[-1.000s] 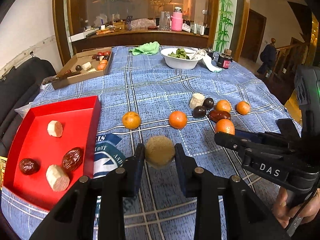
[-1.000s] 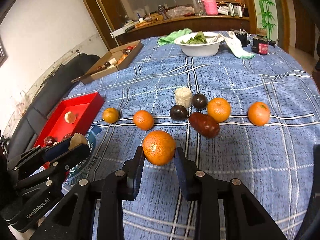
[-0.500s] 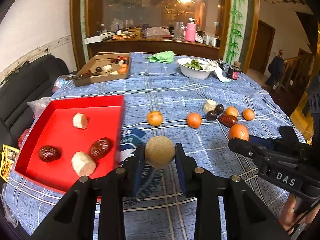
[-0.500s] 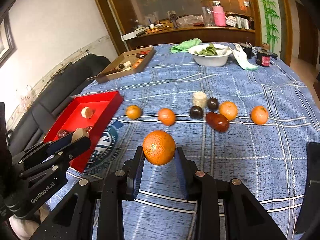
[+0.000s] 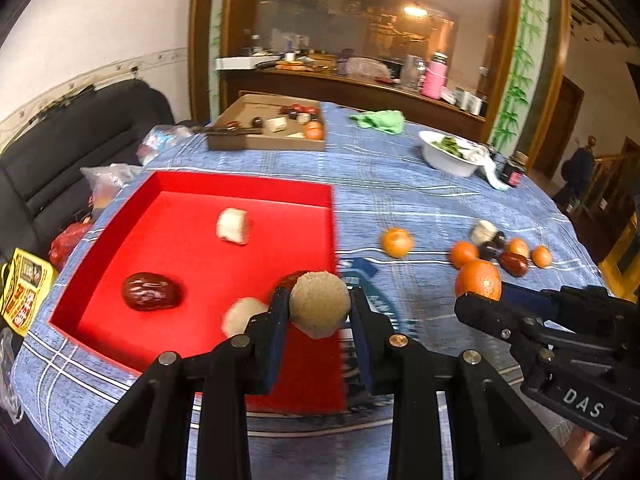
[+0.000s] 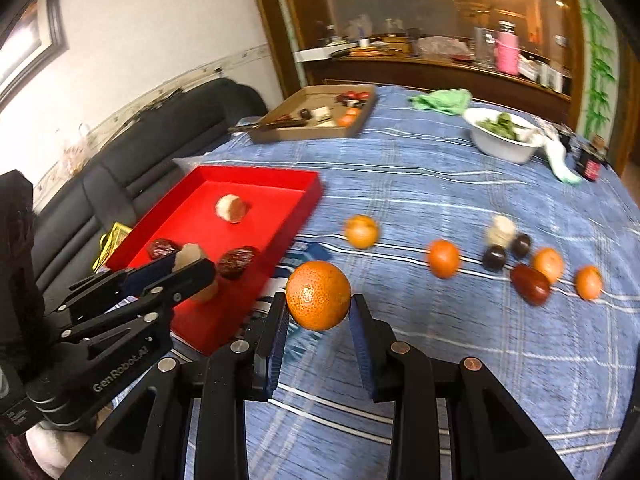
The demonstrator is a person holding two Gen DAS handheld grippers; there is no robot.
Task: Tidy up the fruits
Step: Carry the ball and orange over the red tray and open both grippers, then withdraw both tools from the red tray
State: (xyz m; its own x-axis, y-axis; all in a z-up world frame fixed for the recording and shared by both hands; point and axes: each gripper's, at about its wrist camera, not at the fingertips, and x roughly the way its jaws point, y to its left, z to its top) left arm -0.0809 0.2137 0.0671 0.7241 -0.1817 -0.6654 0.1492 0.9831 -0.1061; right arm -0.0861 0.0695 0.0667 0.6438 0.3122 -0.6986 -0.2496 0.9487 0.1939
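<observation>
Two grips locked: left gripper [image 5: 319, 307] clamps the tan ball [image 5: 319, 305] over the red tray's [image 5: 240, 186] right edge; right gripper [image 6: 318, 314] clamps an orange [image 6: 319, 295] above open blue cloth [image 6: 460, 184].

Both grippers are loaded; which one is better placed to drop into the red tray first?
Left. The left gripper holds its tan ball over the red tray; the right gripper's orange hangs over cloth beside it.
</observation>
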